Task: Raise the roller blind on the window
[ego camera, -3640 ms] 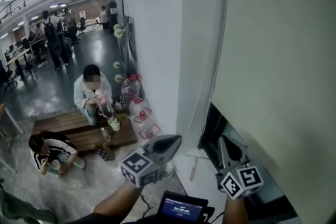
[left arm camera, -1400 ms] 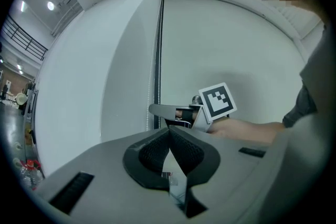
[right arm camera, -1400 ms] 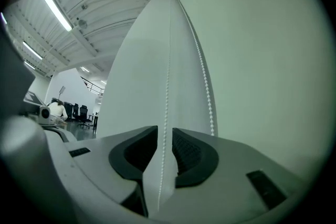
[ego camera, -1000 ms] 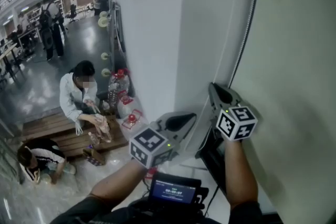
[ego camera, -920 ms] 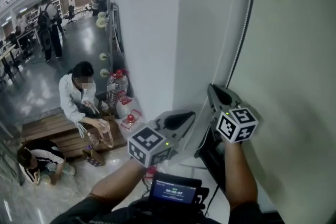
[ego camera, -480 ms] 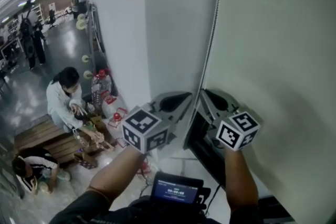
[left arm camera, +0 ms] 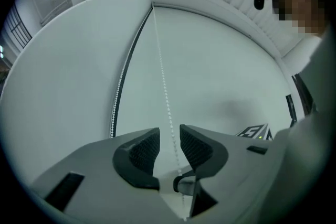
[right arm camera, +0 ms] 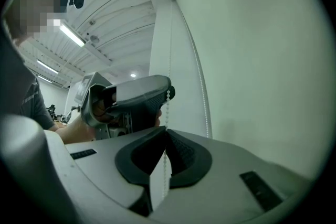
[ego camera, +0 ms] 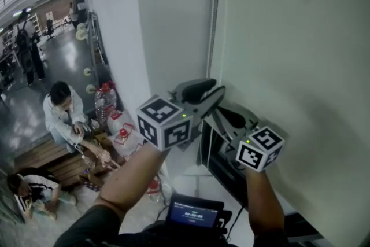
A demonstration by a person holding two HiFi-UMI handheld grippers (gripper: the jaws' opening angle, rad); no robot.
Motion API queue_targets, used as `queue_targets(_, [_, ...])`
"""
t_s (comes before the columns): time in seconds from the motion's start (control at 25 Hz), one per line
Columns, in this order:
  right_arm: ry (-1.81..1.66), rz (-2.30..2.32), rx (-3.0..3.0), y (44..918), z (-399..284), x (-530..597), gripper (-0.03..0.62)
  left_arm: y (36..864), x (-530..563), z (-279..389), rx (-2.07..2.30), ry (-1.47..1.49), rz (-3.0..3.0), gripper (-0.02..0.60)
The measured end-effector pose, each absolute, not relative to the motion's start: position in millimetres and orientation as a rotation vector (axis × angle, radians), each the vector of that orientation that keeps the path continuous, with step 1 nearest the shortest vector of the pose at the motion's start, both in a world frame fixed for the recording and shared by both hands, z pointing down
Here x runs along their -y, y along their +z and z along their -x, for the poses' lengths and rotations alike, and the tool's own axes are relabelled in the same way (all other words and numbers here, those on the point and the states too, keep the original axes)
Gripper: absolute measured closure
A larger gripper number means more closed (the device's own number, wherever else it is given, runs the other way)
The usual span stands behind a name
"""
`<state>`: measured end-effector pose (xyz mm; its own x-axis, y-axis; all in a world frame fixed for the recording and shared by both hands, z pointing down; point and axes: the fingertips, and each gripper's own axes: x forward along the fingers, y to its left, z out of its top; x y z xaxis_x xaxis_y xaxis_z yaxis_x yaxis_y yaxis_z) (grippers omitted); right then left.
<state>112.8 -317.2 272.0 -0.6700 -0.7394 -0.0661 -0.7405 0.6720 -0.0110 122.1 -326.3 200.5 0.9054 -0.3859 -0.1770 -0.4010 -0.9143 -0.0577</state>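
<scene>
both at the bead chain (left arm camera: 163, 81); left claw (left arm camera: 169, 145) just opened round it, right claw (right arm camera: 164, 150) clamped; blind (ego camera: 289, 37) beside

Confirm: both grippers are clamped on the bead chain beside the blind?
Not both. Only the right gripper is clamped on the bead chain beside the blind. The left gripper has just been opening: the left gripper view shows its jaws apart, with the chain passing between them, not pinched.

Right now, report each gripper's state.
Left gripper: open, just opened, bead chain between jaws, loose.
Right gripper: shut on the bead chain.
</scene>
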Motion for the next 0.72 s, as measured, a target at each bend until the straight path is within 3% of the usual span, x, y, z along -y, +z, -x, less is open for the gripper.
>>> queue_targets(0.12, [0.038,1.239,-2.857,280.3,-109.7,316.8,0.589,204.6,330.7,-126.9,-0.641,0.204,2.966,0.460])
queue_targets(0.16, [0.034,1.241,-2.859,281.6,-108.7,316.7,0.589,206.4,331.2,-127.4,-0.643,0.191,2.961,0.491])
queue_targets(0.2, [0.024,1.236,-2.858,282.1,-107.4,316.6,0.590,207.5,331.3,-126.9,-0.643,0.186,2.958,0.571])
queue_targets(0.72, [0.031,1.183,-2.843,294.5,-96.0,325.4,0.588,217.3,332.4,-115.9,-0.679,0.235,2.914,0.574])
